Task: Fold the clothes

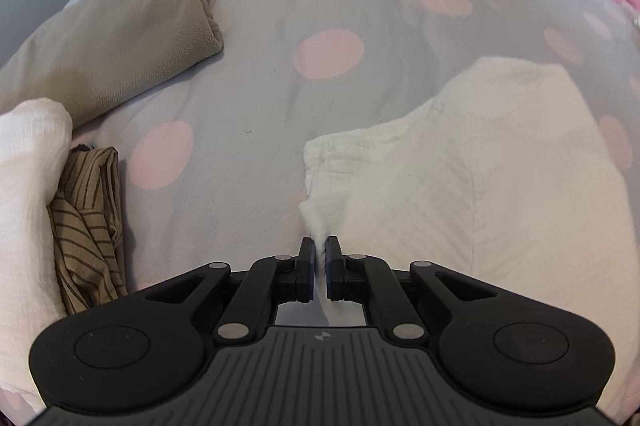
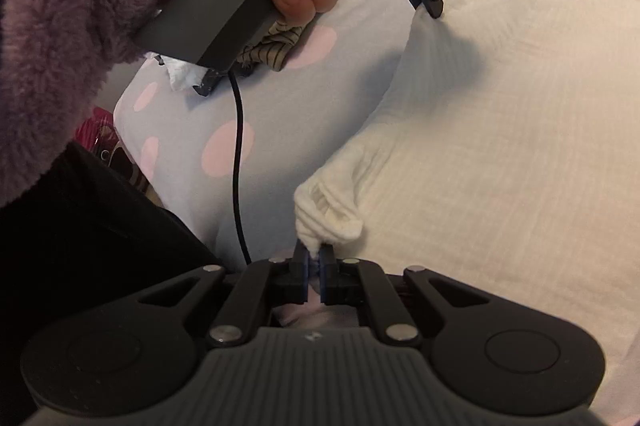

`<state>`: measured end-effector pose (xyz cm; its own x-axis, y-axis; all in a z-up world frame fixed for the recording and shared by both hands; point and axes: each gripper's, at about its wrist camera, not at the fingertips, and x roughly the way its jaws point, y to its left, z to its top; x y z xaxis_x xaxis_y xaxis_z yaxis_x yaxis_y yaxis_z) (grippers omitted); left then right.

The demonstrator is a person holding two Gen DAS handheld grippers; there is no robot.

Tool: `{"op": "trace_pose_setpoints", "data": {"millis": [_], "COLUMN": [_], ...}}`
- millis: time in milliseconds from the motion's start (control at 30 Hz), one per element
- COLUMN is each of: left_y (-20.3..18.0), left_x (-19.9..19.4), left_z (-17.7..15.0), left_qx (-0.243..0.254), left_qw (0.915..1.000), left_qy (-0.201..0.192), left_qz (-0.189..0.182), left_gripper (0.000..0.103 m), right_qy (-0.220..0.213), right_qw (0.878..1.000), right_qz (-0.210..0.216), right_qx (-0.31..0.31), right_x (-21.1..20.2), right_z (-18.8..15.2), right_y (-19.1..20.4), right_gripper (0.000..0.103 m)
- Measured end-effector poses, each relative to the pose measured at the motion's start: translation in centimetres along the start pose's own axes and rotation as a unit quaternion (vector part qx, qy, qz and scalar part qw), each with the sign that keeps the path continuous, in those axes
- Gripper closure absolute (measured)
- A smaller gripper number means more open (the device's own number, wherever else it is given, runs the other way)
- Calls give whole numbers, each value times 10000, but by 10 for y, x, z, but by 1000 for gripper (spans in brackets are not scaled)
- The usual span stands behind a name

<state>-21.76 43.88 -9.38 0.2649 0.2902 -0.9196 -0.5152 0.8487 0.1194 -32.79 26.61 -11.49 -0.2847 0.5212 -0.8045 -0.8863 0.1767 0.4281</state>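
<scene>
A folded tan garment (image 1: 120, 33) and a crumpled striped one (image 1: 88, 222) lie left on the bed (image 1: 248, 105). The left gripper (image 1: 319, 258) and right gripper (image 2: 314, 260) each have fingers clamped on the white garment (image 2: 500, 145) edges, apparently mid-fold.

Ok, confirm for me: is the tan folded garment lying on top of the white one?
No: the tan folded garment lies apart on the dotted bedspread, left of the white garment.
</scene>
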Motion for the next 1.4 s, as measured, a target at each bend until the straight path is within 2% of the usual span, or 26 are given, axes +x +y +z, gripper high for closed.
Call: {"op": "trace_pose_setpoints", "data": {"millis": [100, 200, 300, 400, 600, 667, 733, 833, 900, 1000, 1133, 1400], "left_y": [-2, -4, -2, 4, -2, -9, -15, -25, -28, -32, -37, -44], "left_x": [1, 1, -7, -22, -62, -71, -78, -80, -77, -73, -60, -20], "left_z": [-3, -6, -8, -11, -24, -33, -42, -55, -62, -73, -81, -76], "left_qx": [69, 149, 127, -36, -158, 7, 186, 480, 571, 706, 863, 1077], "left_qw": [10000, 9998, 9999, 9998, 9985, 9981, 9973, 9955, 9948, 9935, 9932, 9934], "left_qy": [-48, 12, -52, -205, -491, -572, -648, -714, -709, -700, -537, -179], "left_qz": [-44, -113, -62, -47, -158, -217, -285, -393, -460, -561, -567, -359], "left_gripper": [99, 97, 89, 88, 88, 89, 89, 89, 89, 89, 89, 89], "right_qy": [56, 136, 38, -67, -397, -567, -733, -958, -1077, -1267, -1304, -1115], "right_qw": [9999, 9995, 9998, 9999, 9982, 9959, 9925, 9835, 9761, 9677, 9671, 9707], "right_qz": [-161, -292, -129, -139, -441, -698, -971, -1532, -1885, -2166, -2154, -2053], "right_qx": [-5, 8, 117, 2, 30, 91, 144, 108, 135, 237, 372, 566], "right_x": [11, 16, 8, -8, -55, -72, -89, -110, -118, -118, -104, -62], "right_z": [-2, -5, -5, -6, -12, -12, -12, -10, -6, -2, 2, 21], "right_y": [-1, -3, -8, -5, -21, -34, -48, -70, -85, -105, -124, -139], "right_gripper": [96, 87, 67, 62, 63, 65, 71, 76, 80, 87, 91, 89]}}
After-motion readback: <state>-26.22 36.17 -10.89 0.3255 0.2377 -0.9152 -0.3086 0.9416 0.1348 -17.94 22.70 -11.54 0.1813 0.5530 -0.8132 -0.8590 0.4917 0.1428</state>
